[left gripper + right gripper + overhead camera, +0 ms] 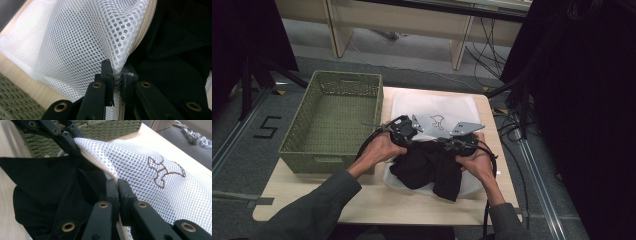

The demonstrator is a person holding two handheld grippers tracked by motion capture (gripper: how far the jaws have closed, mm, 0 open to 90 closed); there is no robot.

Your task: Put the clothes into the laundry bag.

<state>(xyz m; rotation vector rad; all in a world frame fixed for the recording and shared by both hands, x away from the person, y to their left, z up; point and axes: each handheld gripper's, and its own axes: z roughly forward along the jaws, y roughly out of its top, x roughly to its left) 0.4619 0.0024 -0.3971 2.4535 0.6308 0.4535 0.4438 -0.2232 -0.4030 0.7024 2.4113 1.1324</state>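
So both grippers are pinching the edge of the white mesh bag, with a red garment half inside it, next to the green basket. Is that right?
Not quite: the garment is black, not red, as the high view shows. The rest holds: the left gripper and the right gripper each pinch the zipped edge of the white mesh bag, the garment lies half inside it, and the green basket stands beside it.

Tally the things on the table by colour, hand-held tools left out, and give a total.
White: 1, the mesh laundry bag
Black: 1, the garment bunched at the bag's opening
Green: 1, the woven basket
Total: 3
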